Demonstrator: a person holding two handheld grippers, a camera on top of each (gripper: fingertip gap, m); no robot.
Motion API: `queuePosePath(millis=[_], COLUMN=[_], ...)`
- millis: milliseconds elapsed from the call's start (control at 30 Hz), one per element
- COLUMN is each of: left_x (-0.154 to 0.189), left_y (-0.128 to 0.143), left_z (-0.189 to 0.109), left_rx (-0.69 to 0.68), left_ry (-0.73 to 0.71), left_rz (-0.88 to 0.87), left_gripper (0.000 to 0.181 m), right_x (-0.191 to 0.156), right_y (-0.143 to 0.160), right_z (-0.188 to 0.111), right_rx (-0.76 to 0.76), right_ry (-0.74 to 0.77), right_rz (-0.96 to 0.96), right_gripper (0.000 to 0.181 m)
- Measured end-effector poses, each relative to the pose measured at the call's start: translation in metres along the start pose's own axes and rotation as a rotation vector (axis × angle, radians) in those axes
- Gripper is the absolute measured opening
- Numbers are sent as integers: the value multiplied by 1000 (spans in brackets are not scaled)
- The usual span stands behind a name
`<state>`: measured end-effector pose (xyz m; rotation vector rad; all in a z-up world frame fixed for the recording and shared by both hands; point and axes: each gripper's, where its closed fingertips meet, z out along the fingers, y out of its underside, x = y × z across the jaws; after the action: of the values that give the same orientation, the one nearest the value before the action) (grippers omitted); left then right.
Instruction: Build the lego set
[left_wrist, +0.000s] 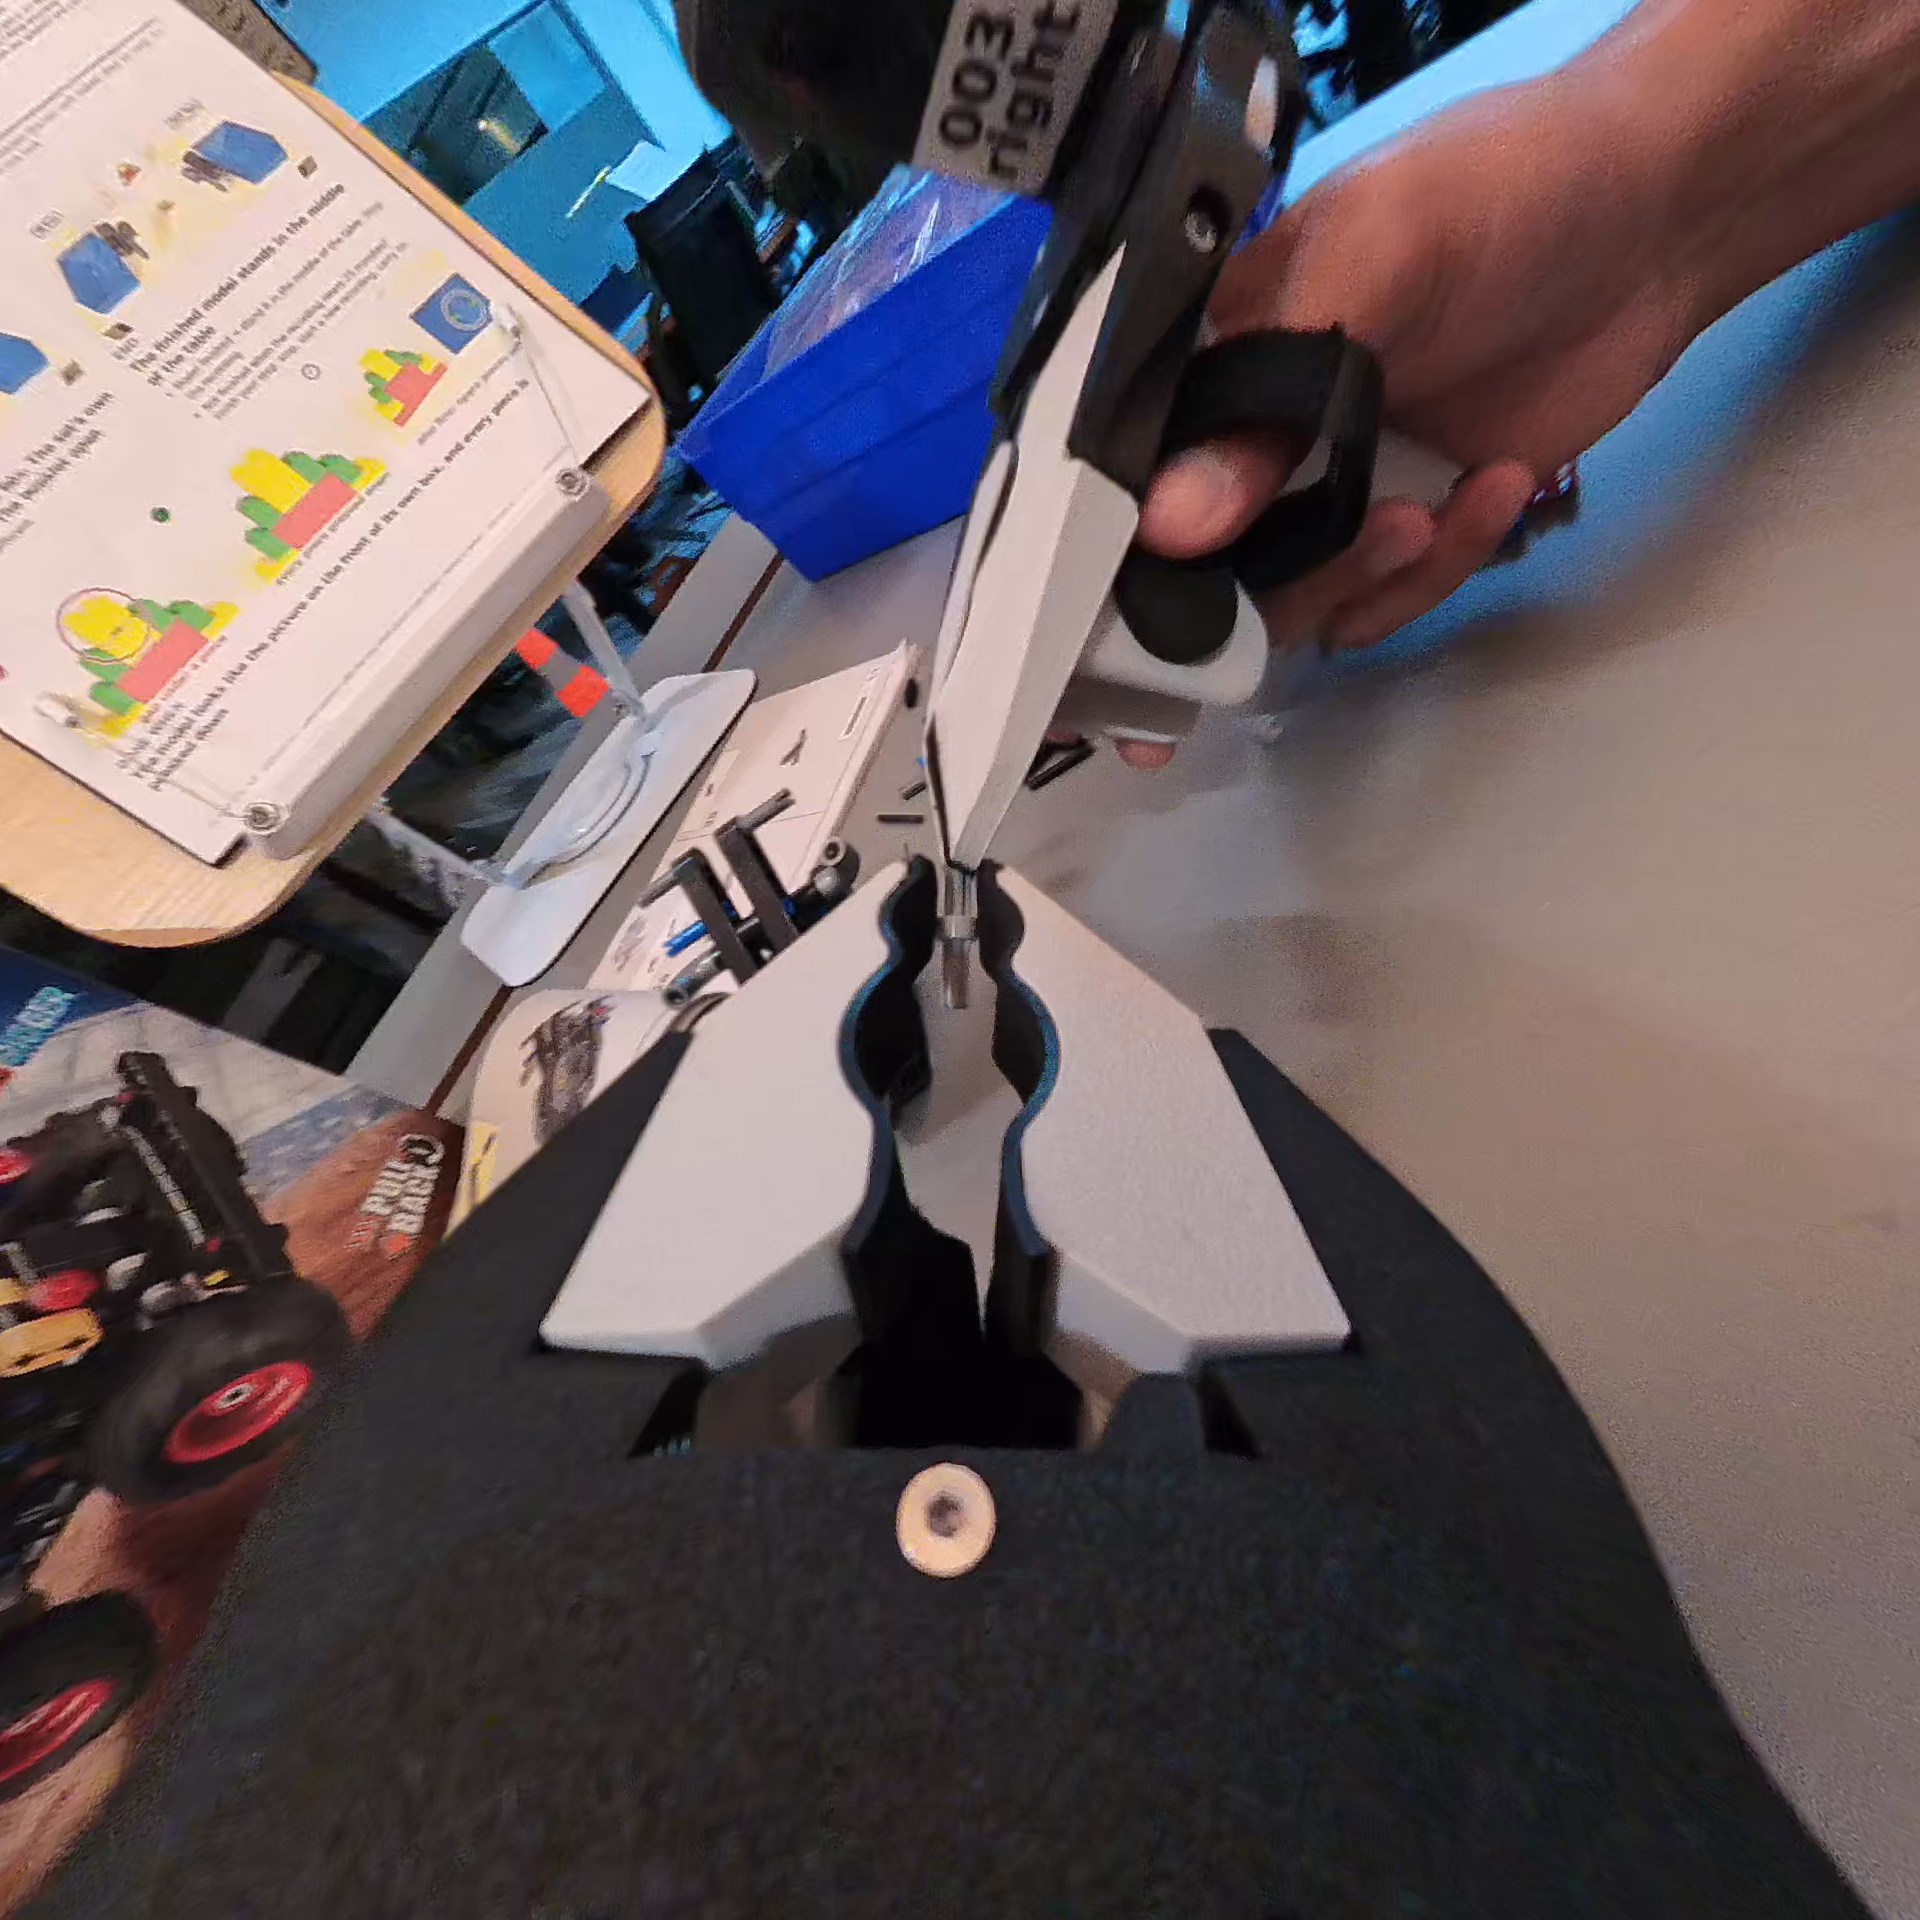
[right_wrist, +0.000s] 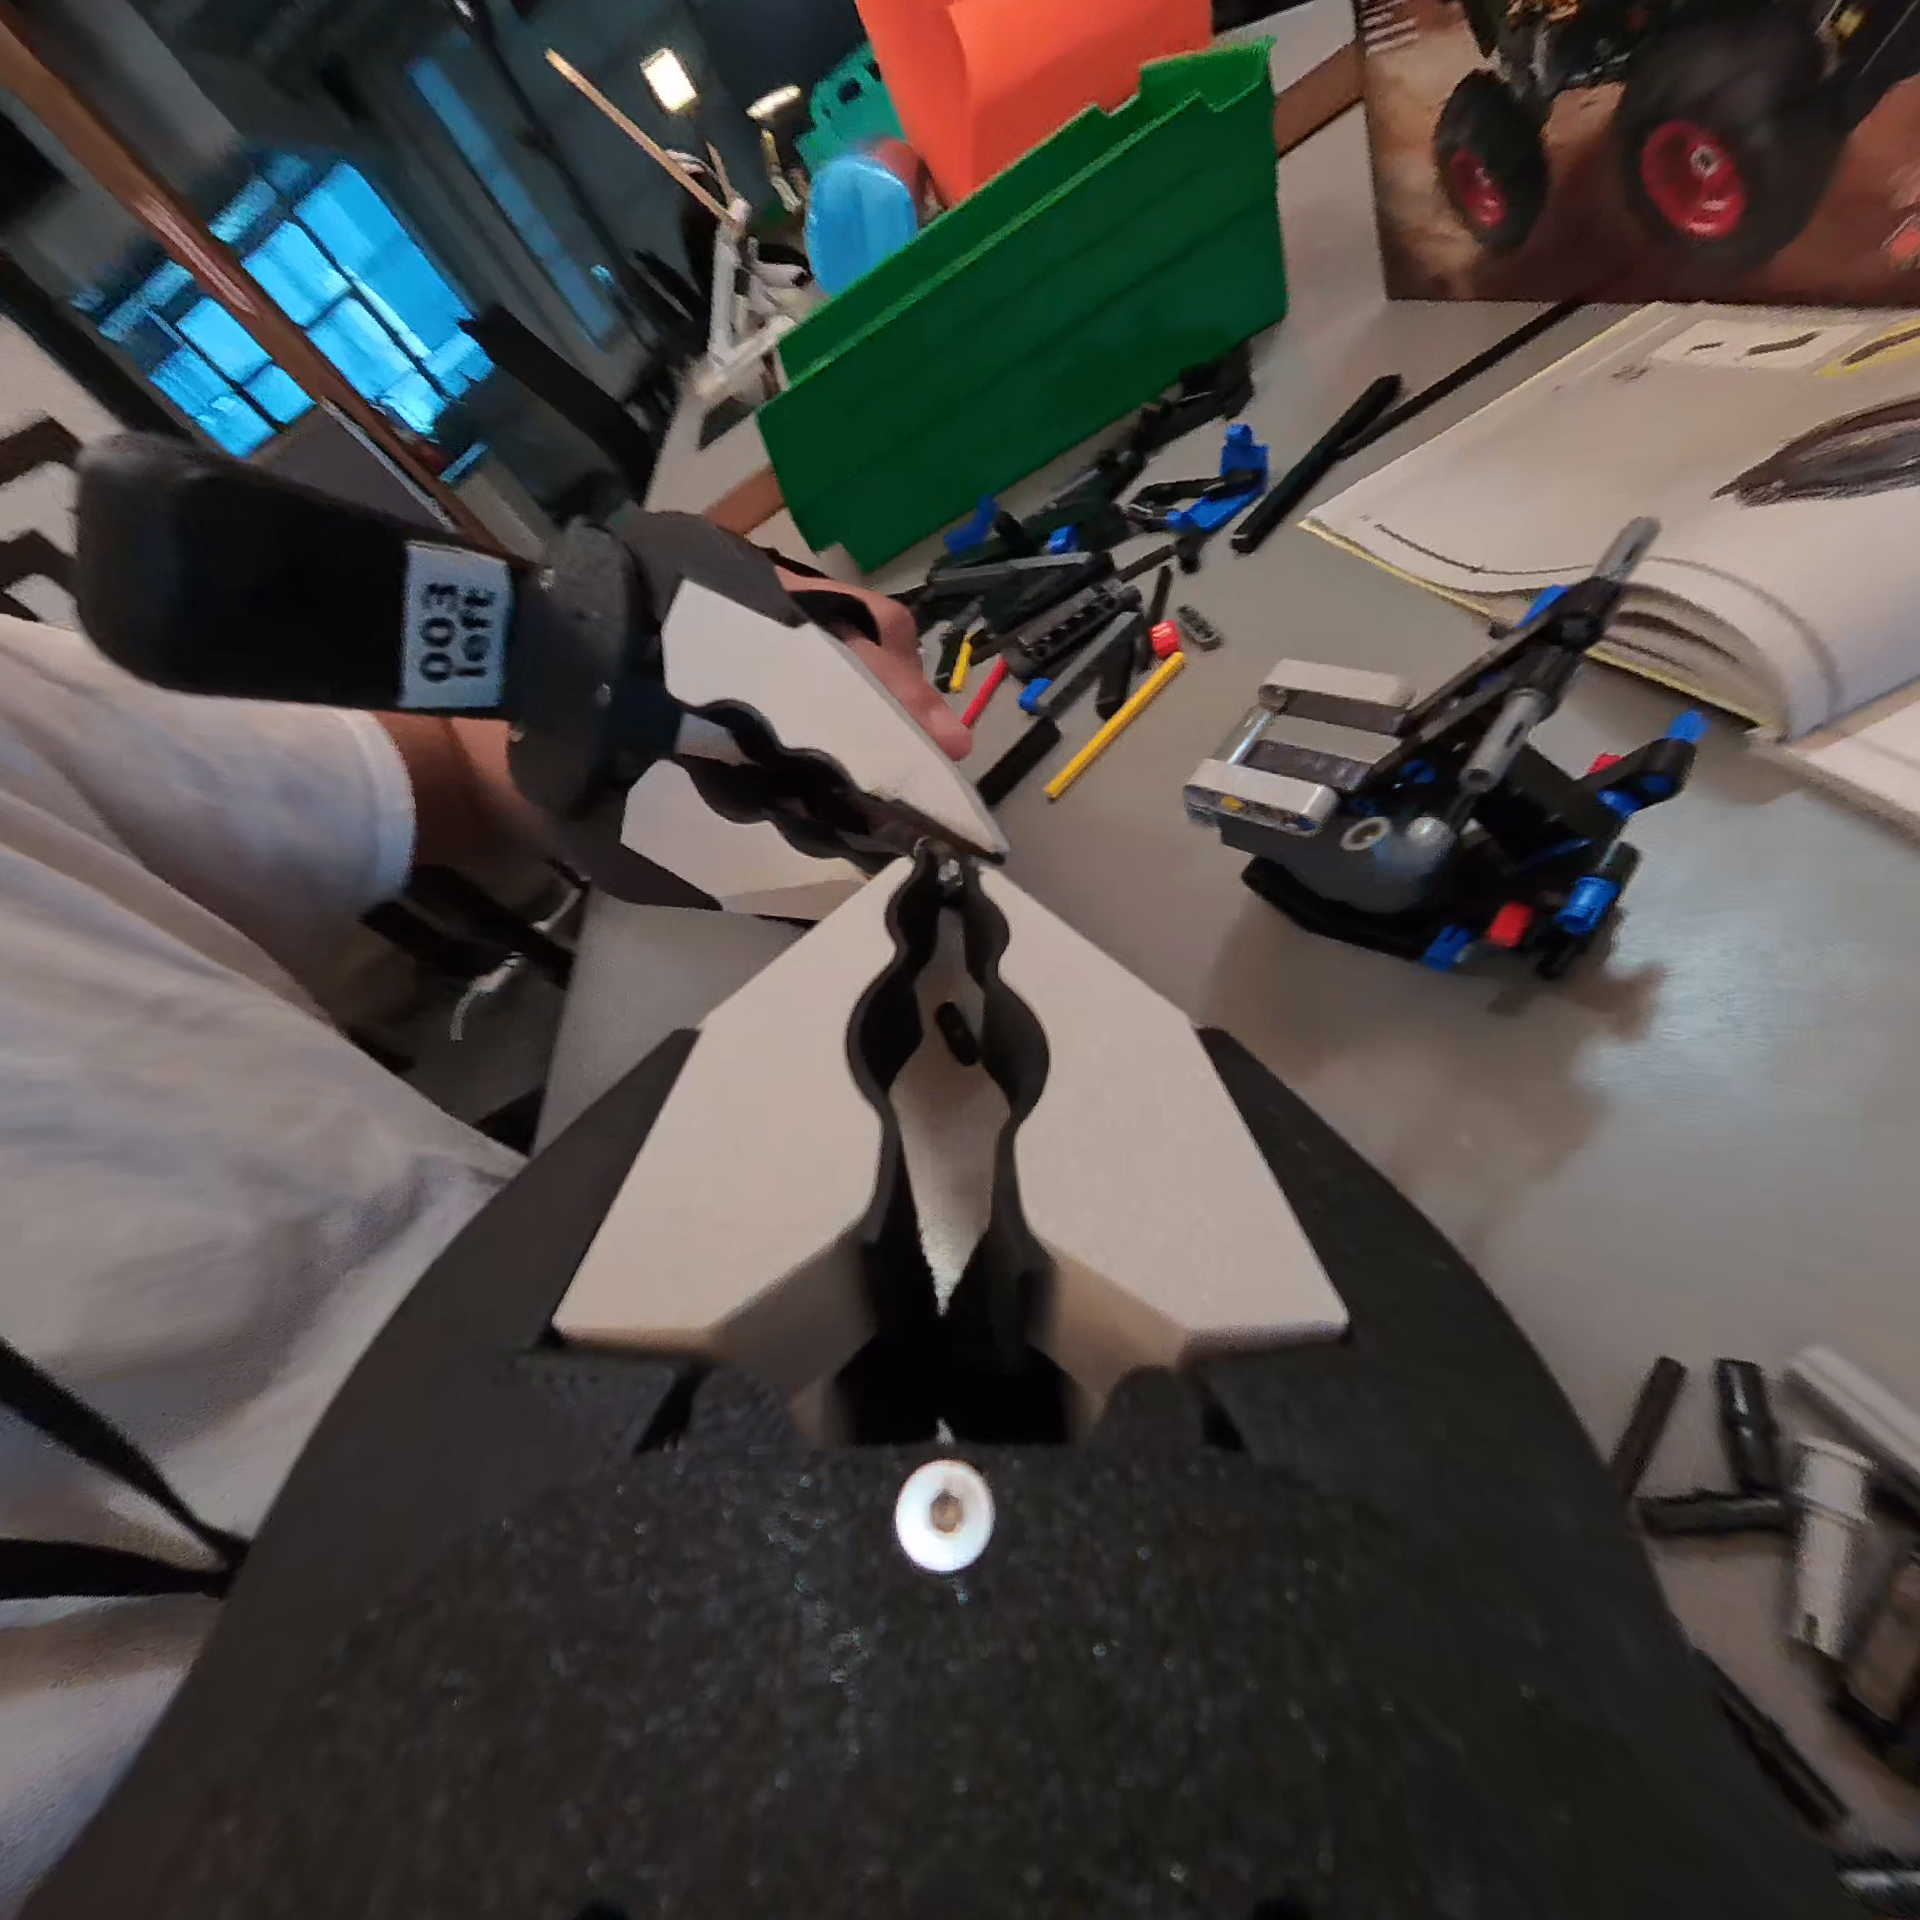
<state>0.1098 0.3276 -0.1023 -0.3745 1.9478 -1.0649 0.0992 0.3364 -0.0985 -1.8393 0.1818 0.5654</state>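
Much is left, we judge: both our left hand-held gripper (left_wrist: 951, 883) and right hand-held gripper (right_wrist: 948, 871), nearly closed, pinch one small grey pin (left_wrist: 954, 951) above the desk (right_wrist: 1351, 1091), well apart from the part-built black-and-blue model (right_wrist: 1475, 821) and loose pieces (right_wrist: 1081, 613).

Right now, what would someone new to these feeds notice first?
The two grippers meeting tip to tip mid-frame: the left gripper and right gripper both pinch one small grey pin above the table. Next, the half-built black-and-blue model standing to the right in the right wrist view, with the green bin and loose pieces behind it.
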Motion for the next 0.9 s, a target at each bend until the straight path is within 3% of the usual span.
queuePosePath(millis=[267, 467, 600, 733, 900], left_x=[-4, -5, -9, -4, -1], left_y=[13, 11, 7, 7, 4], left_z=[6, 3, 1, 1, 0], left_rx=[-160, -151, -132, -144, -144], left_ry=[-180, -163, -174, -182, -174], left_rz=[314, 273, 264, 326, 269], left_gripper=[3, 2, 2, 2, 2], right_x=[14, 9, 2, 5, 4], right_y=[5, 0, -4, -3, -2], right_z=[3, -1, -4, -4, -1], right_rx=[-36, -35, -18, -19, -10], right_ry=[179, 216, 141, 157, 152], right_rz=[-70, -203, -141, -147, -131], right_gripper=[3, 12, 12, 1, 0])
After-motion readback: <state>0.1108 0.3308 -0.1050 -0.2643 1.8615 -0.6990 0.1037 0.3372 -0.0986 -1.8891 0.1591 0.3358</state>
